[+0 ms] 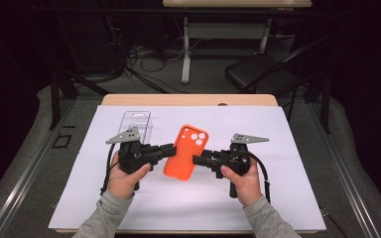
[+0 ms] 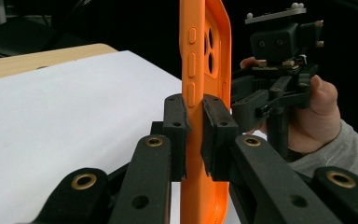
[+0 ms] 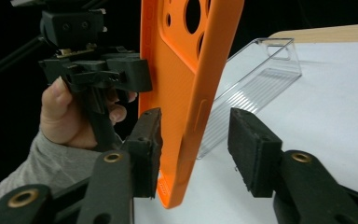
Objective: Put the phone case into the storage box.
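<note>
Midair, orange phone case [image 1: 185, 152] clamped at one edge by left hand-held gripper [image 1: 170, 150], right hand-held gripper [image 1: 197, 159] jaws apart around opposite edge.

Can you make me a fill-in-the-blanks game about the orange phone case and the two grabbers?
1. The left gripper is shut on the edge of the ____ phone case.
2. The right gripper has its jaws ____, with the case between them.
3. The see-through plastic box lies on the ____ sheet.

Missing words: orange; open; white
</note>
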Motion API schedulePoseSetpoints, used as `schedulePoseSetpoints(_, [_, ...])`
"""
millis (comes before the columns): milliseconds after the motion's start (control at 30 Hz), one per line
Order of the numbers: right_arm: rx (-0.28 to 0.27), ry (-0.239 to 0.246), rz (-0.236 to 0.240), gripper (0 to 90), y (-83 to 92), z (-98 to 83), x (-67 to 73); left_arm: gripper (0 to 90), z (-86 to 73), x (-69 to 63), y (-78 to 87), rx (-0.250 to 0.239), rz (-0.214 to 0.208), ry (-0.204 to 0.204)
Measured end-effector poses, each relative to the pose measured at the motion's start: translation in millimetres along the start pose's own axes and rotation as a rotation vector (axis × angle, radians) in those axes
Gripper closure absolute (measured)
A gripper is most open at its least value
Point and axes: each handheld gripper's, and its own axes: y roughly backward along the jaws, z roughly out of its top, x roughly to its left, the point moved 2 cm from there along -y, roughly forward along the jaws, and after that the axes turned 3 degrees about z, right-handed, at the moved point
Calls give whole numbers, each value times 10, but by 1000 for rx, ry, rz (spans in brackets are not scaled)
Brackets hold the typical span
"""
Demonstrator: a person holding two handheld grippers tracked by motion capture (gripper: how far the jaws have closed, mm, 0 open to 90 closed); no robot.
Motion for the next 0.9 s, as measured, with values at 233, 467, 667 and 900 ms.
schedulePoseSetpoints(233, [-27, -28, 24, 719, 14, 12, -22, 814, -33, 34, -4, 0, 3, 14])
schedulePoseSetpoints(467, [-21, -65, 35, 800, 0, -6, -65, 814, -45, 24, 5, -6, 8, 14])
schedulePoseSetpoints(667, [-27, -89, 41, 808, 6, -5, -77, 813, -40, 12, -4, -7, 10, 6])
schedulePoseSetpoints(900, [-26, -108, 34, 813, -1, -22, -100, 812, -47, 16, -16, 0, 17, -2])
